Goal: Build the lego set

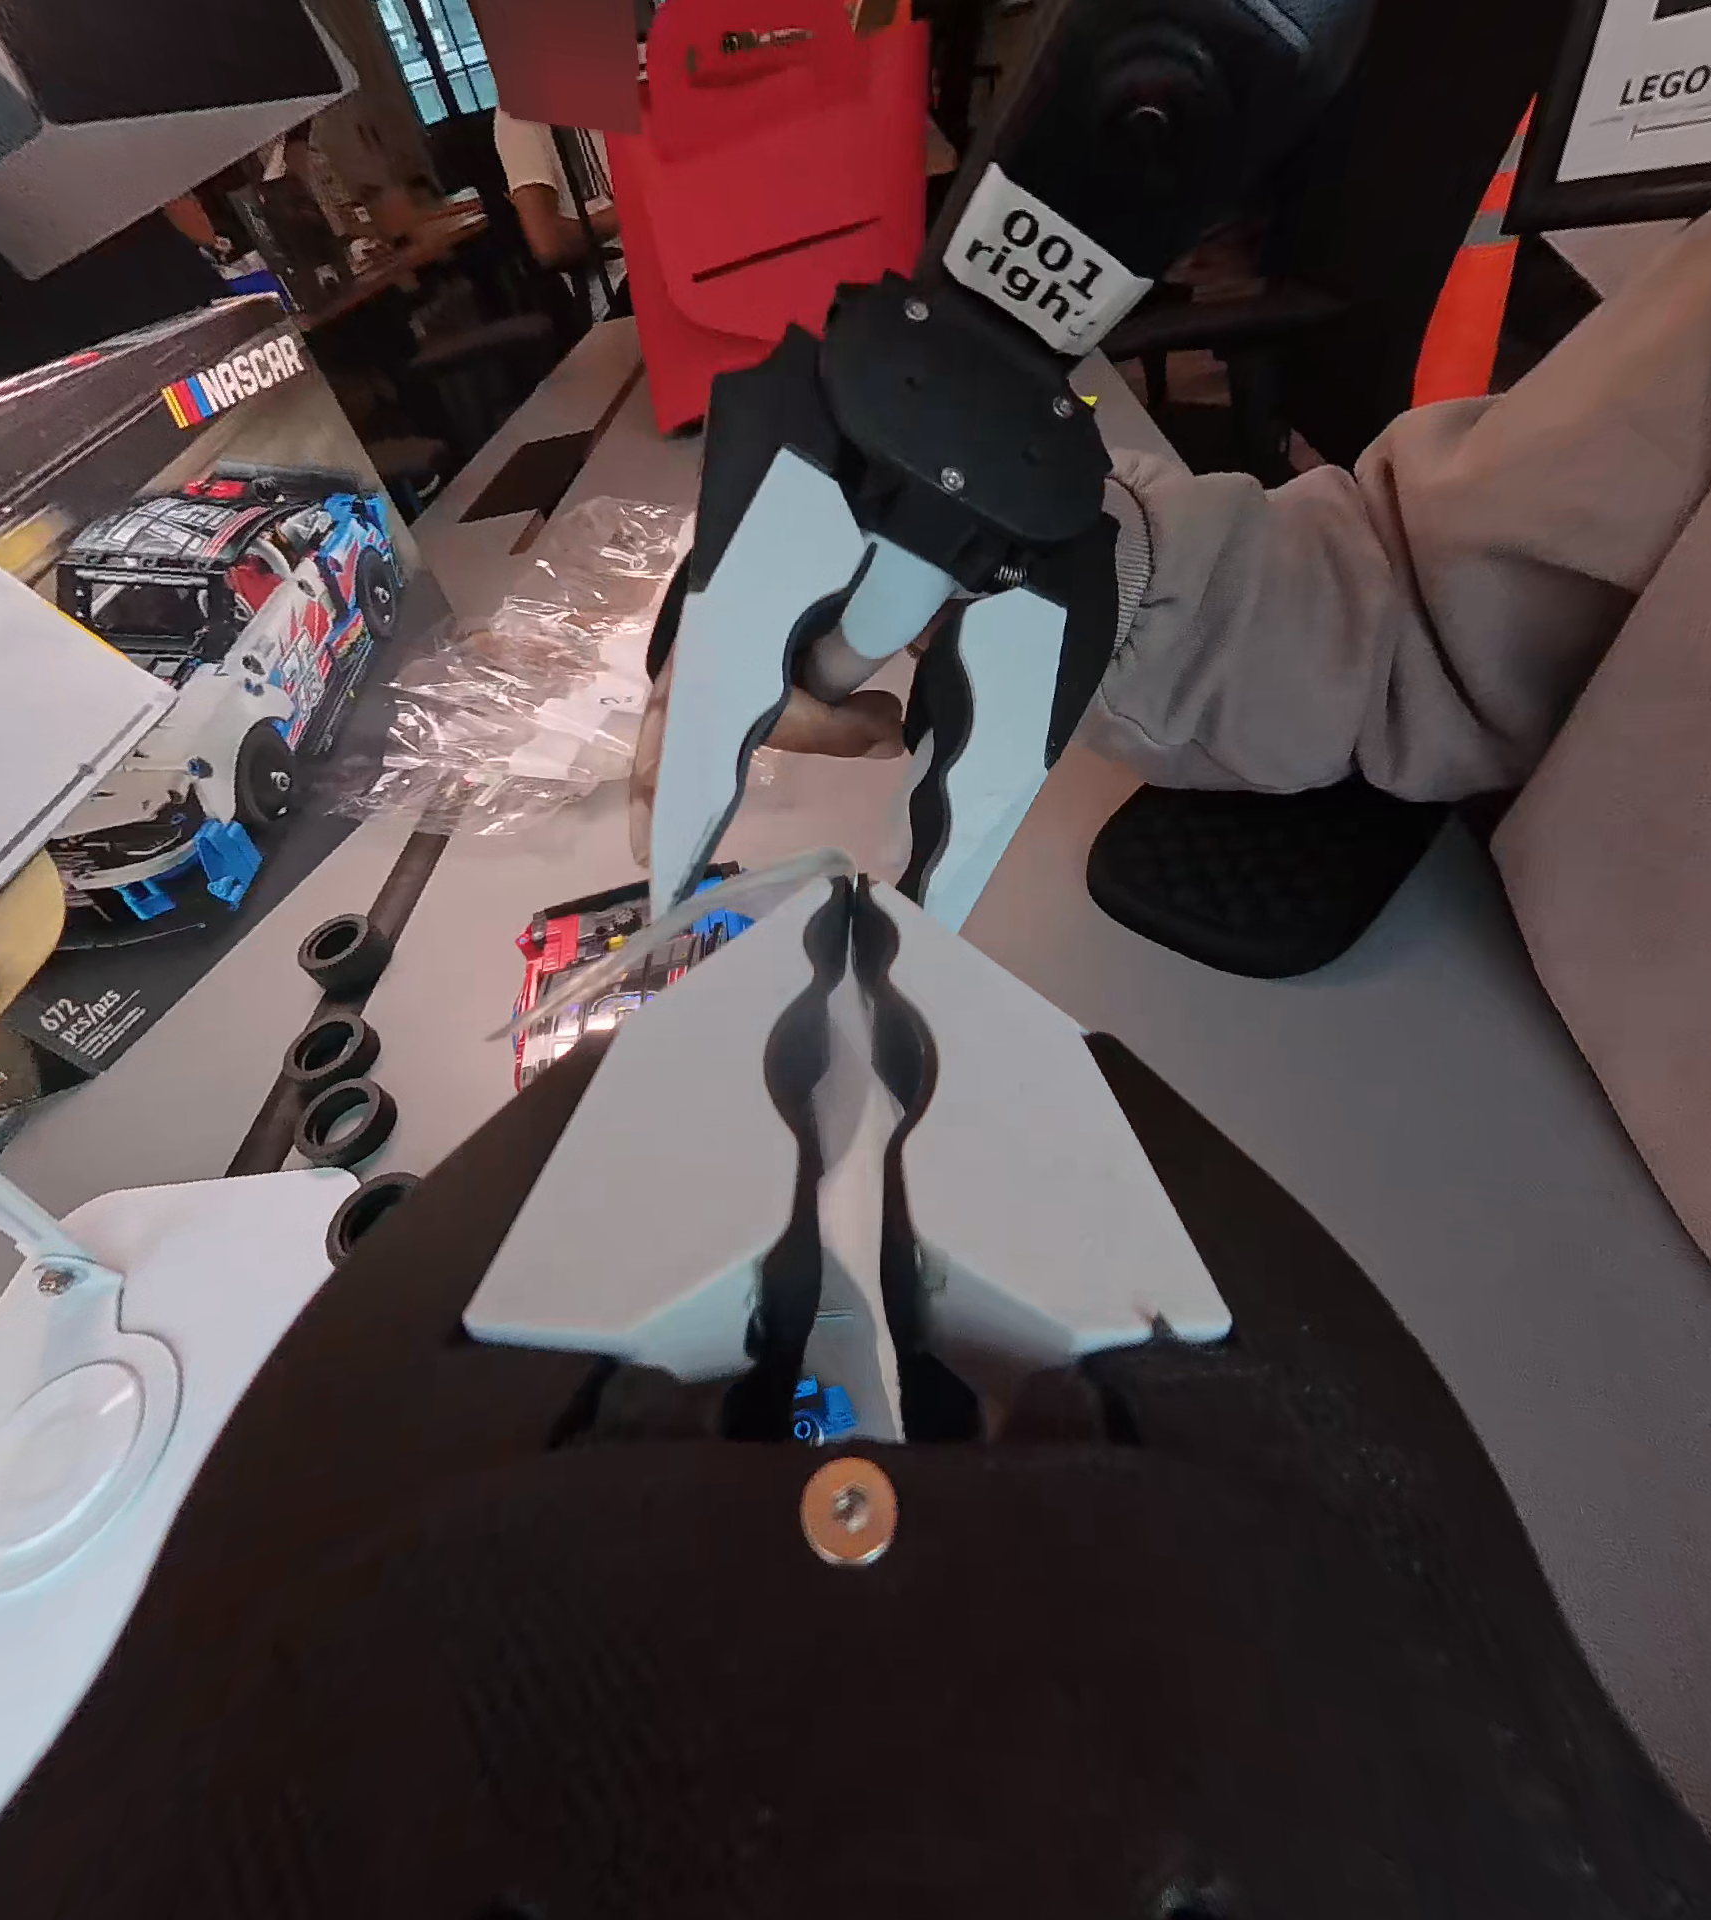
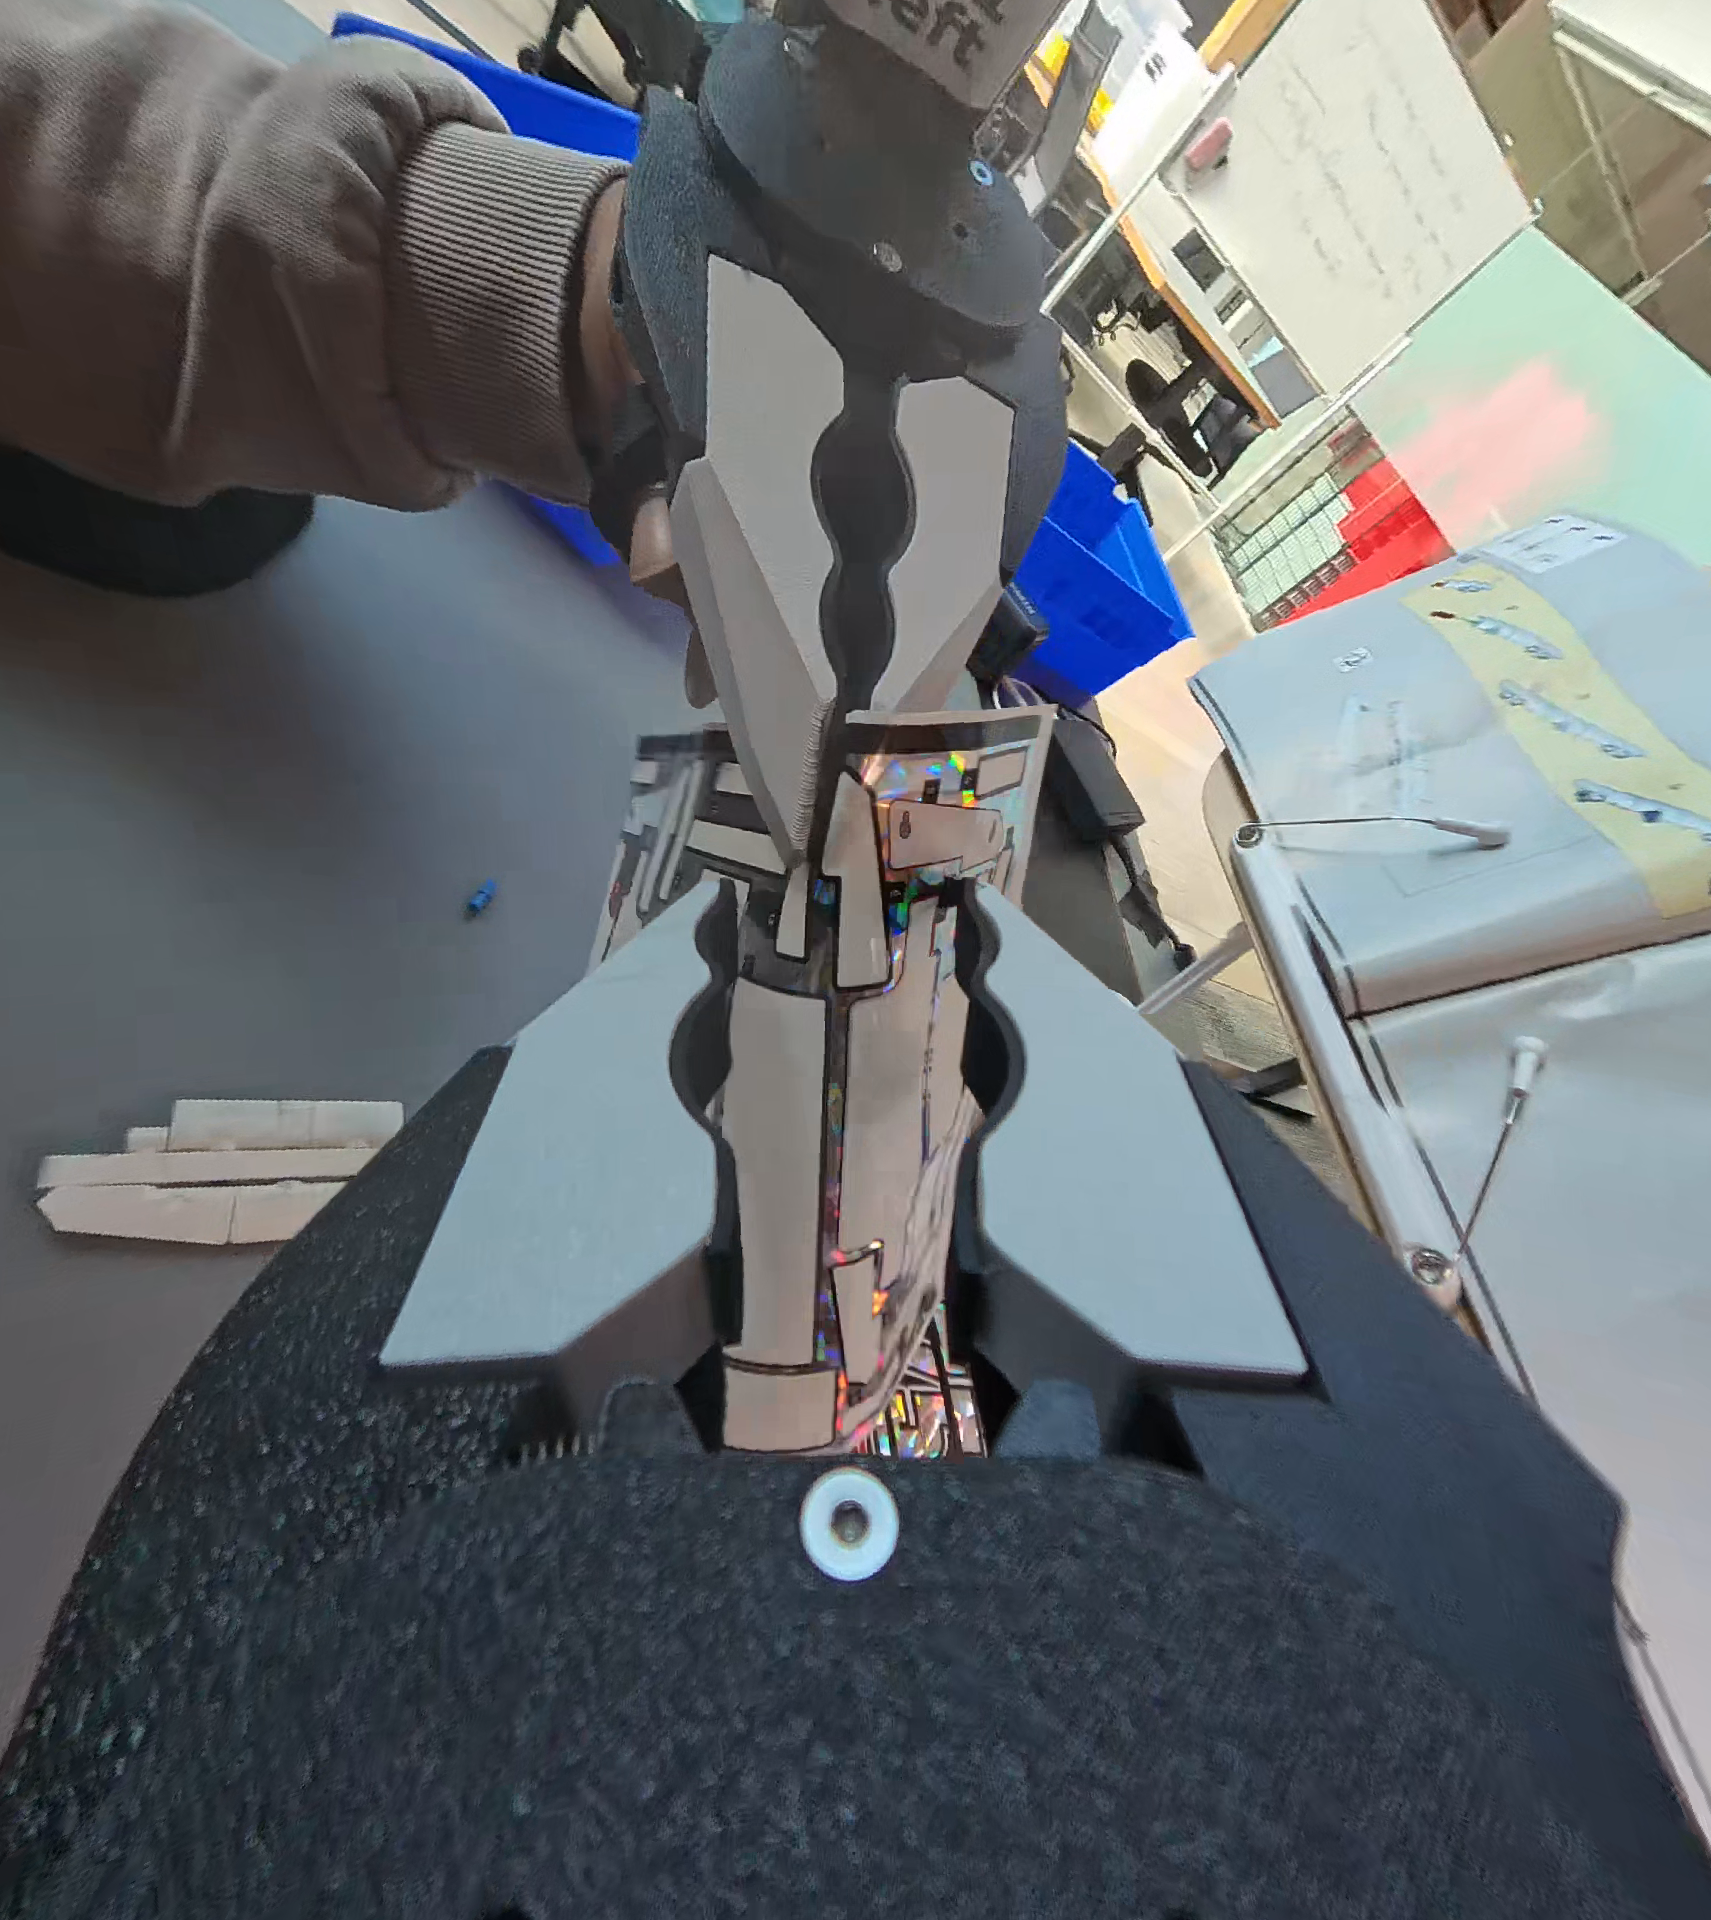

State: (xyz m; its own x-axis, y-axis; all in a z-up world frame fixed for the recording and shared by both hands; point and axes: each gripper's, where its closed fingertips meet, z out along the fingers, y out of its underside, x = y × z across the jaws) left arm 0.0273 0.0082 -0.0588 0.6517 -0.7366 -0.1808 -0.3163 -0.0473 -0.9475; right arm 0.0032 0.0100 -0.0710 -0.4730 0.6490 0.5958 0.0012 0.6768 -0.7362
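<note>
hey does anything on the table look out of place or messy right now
A few things stand out. A small blue pin lies alone on bare grey table, apart from the other pieces. Four black tyres sit loose beside the set's box, and crumpled clear plastic bags lie behind the build.

1. In the left wrist view, a red slotted stand (image 1: 778, 208) rises far beyond the tips of the left gripper's fingers (image 1: 685, 1143).
2. An orange cone (image 1: 1474, 270) and a framed sign (image 1: 1661, 94) stand far ahead, to the right of those fingers.
3. A black padded rest (image 1: 1256, 883) lies on the grey table (image 1: 1350, 1195), right of the fingertips.
4. A white stand base (image 1: 51, 1403) sits left of the fingers' roots.
5. People sit at a table (image 1: 550, 197) far ahead to the left.
6. In the right wrist view, blue bins (image 2: 1090, 582) sit ahead and right of the right gripper's fingers (image 2: 570, 1143).
7. A black power adapter (image 2: 1090, 790) lies nearer, just right of their tips.
8. A whiteboard (image 2: 1370, 177) stands far off, upper right.
</note>
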